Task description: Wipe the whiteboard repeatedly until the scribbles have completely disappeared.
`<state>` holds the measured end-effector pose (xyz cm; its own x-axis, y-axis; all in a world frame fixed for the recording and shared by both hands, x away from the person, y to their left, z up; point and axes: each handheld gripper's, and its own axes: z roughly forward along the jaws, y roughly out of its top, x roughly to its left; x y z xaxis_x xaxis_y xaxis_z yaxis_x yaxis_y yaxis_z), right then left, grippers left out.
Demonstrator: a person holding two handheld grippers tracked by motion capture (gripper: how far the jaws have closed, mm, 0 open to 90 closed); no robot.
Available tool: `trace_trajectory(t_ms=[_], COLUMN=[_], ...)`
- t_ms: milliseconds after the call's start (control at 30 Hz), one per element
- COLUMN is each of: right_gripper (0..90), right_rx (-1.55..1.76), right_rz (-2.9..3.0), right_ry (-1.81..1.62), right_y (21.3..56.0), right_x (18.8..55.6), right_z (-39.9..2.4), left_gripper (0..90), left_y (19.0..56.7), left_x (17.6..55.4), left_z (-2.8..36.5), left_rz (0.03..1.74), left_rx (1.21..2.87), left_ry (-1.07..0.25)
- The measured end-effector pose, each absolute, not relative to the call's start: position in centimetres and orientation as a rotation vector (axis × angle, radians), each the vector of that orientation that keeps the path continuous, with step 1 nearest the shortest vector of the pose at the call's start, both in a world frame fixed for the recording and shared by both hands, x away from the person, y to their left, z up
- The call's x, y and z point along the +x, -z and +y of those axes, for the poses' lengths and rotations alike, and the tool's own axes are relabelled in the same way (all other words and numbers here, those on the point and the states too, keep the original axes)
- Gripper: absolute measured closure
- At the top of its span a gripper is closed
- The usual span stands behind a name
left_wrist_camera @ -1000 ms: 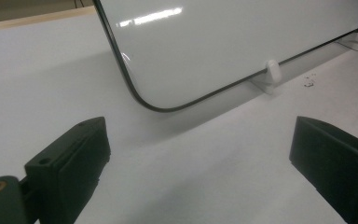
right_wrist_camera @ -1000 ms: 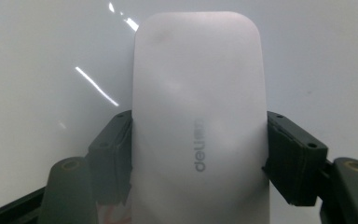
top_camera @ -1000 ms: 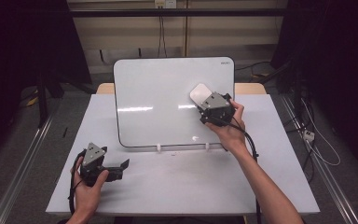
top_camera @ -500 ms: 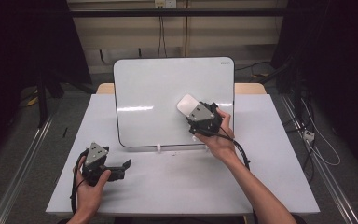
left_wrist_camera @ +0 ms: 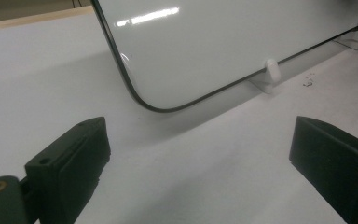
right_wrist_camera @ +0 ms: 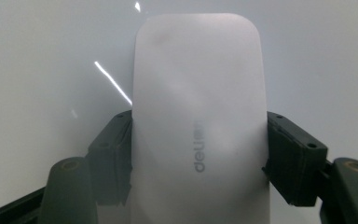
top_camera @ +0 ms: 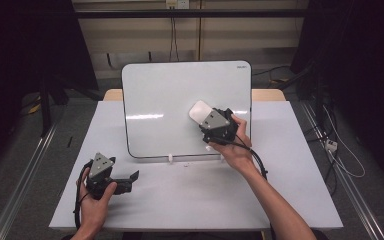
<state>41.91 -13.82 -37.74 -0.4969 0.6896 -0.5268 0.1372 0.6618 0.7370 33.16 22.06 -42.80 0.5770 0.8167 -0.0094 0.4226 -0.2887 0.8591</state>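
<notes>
A whiteboard stands tilted on small white feet at the back of the white table. My right gripper is shut on a white eraser, holding it against the board's lower right area. In the right gripper view the eraser sits between the two black jaws, pressed from both sides, with the board's surface behind it. My left gripper rests on the table at the front left, open with nothing between its jaws. In the left gripper view the board's lower corner lies ahead of my left gripper.
A white foot props the board's lower edge, with small dark specks on the table beside it. A cable trails from the right gripper. Floor rails and cables lie at both sides of the table.
My right gripper has carried the eraser leftward and slightly down across the board. The left gripper has stayed where it was.
</notes>
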Motion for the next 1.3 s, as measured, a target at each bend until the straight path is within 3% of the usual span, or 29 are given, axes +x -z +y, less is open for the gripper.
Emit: trace_trajectory(t_ms=[533,900,1300], right_gripper=[31.7,31.7,31.7], right_rx=[0.799,0.779,0.759], right_rz=[1.895,1.907,1.93], right_ry=[-0.817,-0.804,-0.811], right_y=[34.5,36.7,39.1], right_x=[44.4,42.5,40.6], right_z=[-19.0,-19.1,-16.6], left_gripper=[4.8,4.8,4.7], left_y=[42.7,42.7,42.8], left_x=[33.0,33.0,33.1], left_z=[22.3,22.3,22.1], left_rz=[0.996,1.0,1.007], left_rx=[1.904,1.904,1.904], left_ry=[-0.555,-0.555,-0.553])
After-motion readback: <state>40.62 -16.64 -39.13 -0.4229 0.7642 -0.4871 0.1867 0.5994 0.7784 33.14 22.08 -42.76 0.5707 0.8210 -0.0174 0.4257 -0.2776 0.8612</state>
